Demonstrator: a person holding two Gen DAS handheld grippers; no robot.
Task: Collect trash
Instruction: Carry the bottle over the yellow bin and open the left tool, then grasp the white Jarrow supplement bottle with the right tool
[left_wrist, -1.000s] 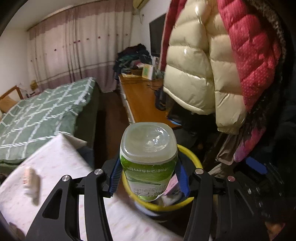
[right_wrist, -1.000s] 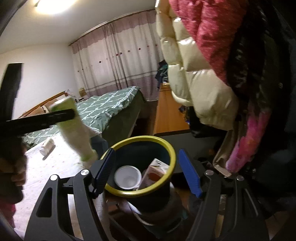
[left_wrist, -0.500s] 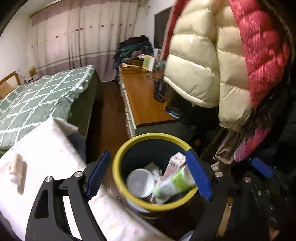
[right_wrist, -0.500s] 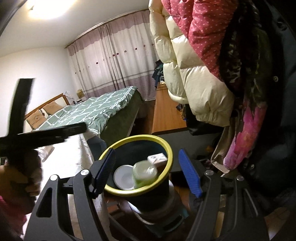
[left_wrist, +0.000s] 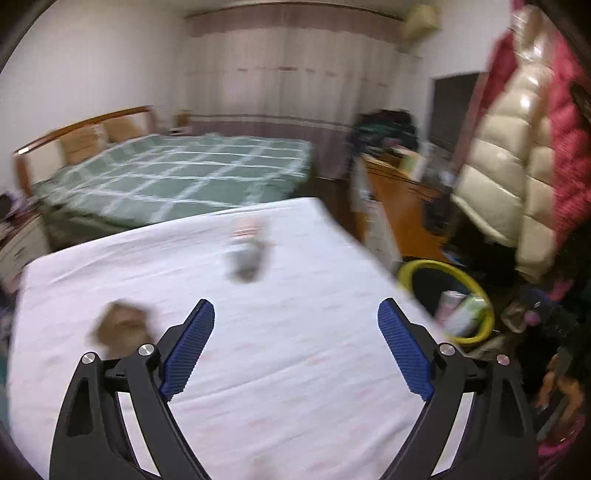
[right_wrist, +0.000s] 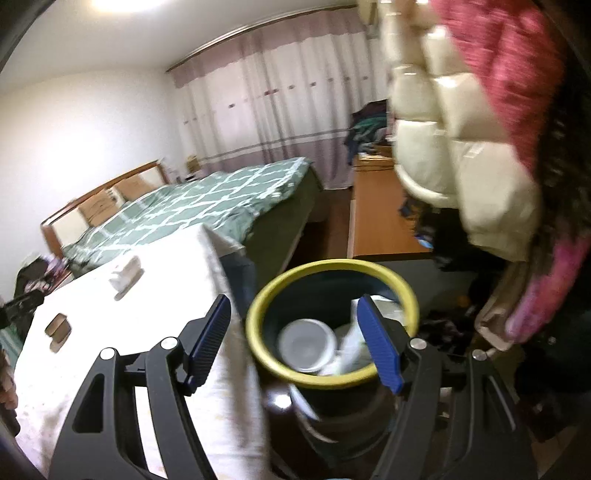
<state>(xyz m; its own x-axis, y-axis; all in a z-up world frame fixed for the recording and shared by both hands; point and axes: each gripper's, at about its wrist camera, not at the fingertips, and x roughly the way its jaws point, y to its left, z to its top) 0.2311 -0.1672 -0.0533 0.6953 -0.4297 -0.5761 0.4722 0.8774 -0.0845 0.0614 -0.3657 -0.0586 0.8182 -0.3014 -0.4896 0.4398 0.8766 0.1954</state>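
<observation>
Inside bin, green-labelled bottle; print unreadable

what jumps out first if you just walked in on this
The yellow-rimmed bin stands on the floor beside the white-covered table, a white cup among its trash. Two blurred scraps still lie on the table, a brown one near its edge, a paler one further in.
</observation>
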